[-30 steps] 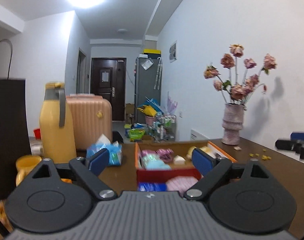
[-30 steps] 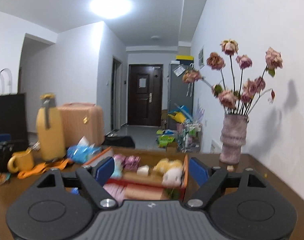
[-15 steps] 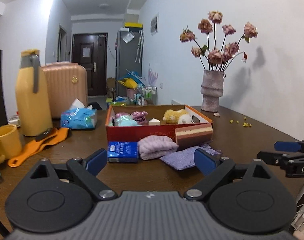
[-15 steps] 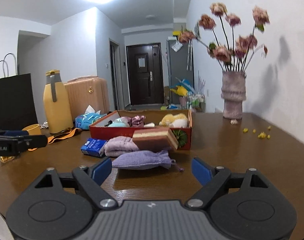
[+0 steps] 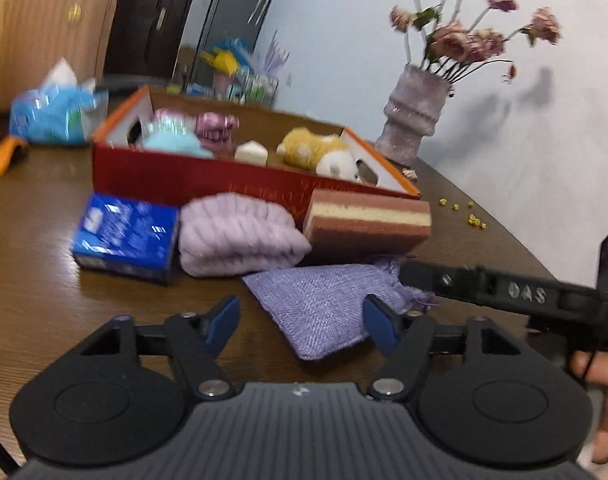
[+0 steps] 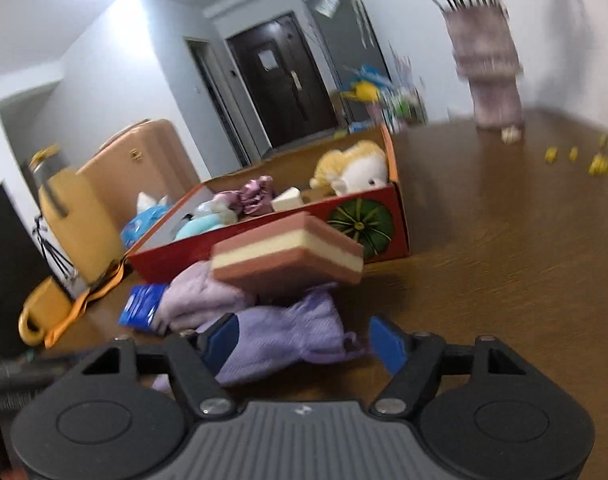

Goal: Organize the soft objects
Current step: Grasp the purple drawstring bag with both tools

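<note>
A purple cloth pouch (image 5: 316,304) lies on the brown table; it also shows in the right wrist view (image 6: 287,340). My left gripper (image 5: 301,322) is open around its near end. My right gripper (image 6: 304,340) is open over the pouch, and its finger shows in the left wrist view (image 5: 464,284) at the pouch's tied end. Behind lie a folded lilac towel (image 5: 235,240), a brown and cream layered sponge (image 5: 368,220) and a blue packet (image 5: 123,236). A red box (image 5: 207,178) holds several soft toys.
A vase of dried roses (image 5: 416,120) stands at the back right, with yellow crumbs (image 5: 470,216) on the table. A blue tissue pack (image 5: 51,116) is at the back left. A yellow flask (image 6: 75,216), yellow mug (image 6: 39,316) and orange strap (image 6: 83,300) are on the left.
Both grippers have dropped and tilted down toward the table, closing in on the purple pouch. The jaws have narrowed somewhat but stay open.
</note>
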Tool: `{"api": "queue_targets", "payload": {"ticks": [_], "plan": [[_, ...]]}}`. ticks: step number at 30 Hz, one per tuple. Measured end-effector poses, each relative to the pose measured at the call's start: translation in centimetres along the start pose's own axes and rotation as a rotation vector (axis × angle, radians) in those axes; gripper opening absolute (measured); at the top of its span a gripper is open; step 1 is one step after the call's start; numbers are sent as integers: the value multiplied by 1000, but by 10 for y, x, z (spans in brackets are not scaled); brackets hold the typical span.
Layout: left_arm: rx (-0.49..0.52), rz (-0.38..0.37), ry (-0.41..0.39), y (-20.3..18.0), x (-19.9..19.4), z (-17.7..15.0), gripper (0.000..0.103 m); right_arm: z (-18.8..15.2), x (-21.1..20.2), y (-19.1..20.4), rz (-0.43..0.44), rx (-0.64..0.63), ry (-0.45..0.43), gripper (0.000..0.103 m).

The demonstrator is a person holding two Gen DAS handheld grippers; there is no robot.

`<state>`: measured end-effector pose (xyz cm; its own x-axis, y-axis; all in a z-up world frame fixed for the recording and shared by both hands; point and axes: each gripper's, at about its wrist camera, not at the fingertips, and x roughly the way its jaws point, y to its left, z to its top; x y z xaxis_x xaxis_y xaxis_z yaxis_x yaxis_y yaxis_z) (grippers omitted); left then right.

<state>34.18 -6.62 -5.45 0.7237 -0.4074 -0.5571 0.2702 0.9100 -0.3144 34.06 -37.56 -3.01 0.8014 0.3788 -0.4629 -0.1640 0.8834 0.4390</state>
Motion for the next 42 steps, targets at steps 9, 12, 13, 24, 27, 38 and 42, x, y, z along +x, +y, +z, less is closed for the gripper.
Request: {"api": "queue_targets", "payload": {"ticks": [9, 12, 13, 24, 27, 38, 42], "plan": [[-20, -68, 71, 1, -2, -16, 10, -20, 14, 8, 31, -30, 81, 33], [1, -81, 90, -5, -26, -31, 10, -42, -15, 22, 20, -65, 66, 30], [7, -84, 97, -6, -36, -38, 10, -52, -28, 26, 17, -78, 62, 30], [17, -83, 59, -5, -106, -80, 39, -113, -117, 60, 1, -151, 6, 43], [7, -85, 49, -2, -104, -77, 43, -110, -115, 58, -17, -138, -15, 45], [-5, -143, 92, 0, -87, -80, 15, -113, -97, 52, -23, -103, 28, 25], [-5, -143, 90, 0, -88, -81, 13, -114, -97, 53, -27, -111, 28, 24]]}}
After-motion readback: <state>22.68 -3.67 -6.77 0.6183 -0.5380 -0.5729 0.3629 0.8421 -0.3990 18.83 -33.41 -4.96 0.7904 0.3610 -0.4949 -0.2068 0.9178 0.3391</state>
